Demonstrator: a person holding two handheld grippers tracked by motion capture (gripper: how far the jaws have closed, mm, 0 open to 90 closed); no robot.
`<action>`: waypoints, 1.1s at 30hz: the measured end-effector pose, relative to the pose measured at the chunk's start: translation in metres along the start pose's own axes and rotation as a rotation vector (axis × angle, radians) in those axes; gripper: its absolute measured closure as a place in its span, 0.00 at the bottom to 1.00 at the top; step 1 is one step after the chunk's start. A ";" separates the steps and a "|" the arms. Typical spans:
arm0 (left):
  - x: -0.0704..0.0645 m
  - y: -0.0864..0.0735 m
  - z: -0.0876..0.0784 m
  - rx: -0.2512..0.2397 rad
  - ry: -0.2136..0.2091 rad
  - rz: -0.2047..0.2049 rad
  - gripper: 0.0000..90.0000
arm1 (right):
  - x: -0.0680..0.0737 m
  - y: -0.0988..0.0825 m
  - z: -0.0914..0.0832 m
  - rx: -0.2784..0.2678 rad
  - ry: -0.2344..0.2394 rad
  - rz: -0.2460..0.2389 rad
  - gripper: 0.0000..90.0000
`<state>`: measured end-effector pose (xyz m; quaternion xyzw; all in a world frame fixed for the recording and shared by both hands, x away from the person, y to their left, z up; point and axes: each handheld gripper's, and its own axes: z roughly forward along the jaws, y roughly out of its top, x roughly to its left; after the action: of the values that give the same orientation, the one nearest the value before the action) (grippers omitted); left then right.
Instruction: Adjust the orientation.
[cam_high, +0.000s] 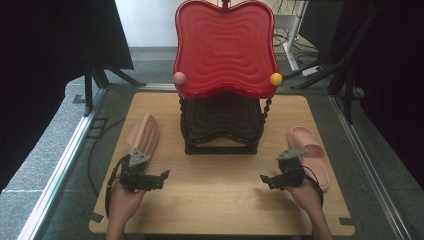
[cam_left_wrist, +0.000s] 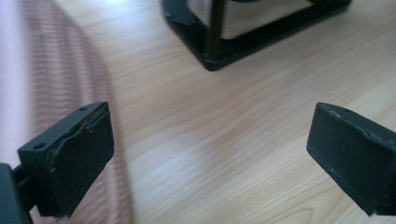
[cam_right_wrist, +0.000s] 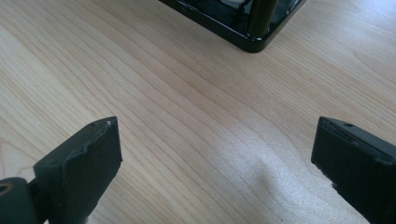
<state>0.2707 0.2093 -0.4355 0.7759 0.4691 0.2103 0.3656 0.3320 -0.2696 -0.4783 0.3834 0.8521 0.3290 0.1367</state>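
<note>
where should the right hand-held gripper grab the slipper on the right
Probably the slipper's strap band, from above on its inner side: it arches over the sole, so open jaws can close across it. The right hand-held gripper is open beside it.

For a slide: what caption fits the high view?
Two open grippers, left and right, between pink slippers, facing a rack.

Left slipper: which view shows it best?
High view: the left slipper shows whole, sole up, on the table just beyond the left gripper. Left gripper view has only a blurred pink ribbed strip of it beside the jaws. Right gripper view looks at bare wood and the rack base.
</note>
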 end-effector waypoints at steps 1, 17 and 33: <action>0.007 -0.002 -0.009 -0.006 0.029 -0.017 0.02 | 0.000 0.000 -0.001 0.000 -0.001 -0.005 0.02; 0.052 -0.026 -0.005 0.029 0.112 -0.178 0.08 | -0.001 0.000 0.001 0.014 -0.010 0.006 0.04; 0.071 -0.022 0.014 -0.004 0.091 -0.248 0.32 | 0.002 0.000 0.004 0.031 -0.006 0.008 0.07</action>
<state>0.3012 0.2732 -0.4626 0.7009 0.5769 0.1995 0.3688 0.3329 -0.2662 -0.4808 0.3899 0.8551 0.3152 0.1322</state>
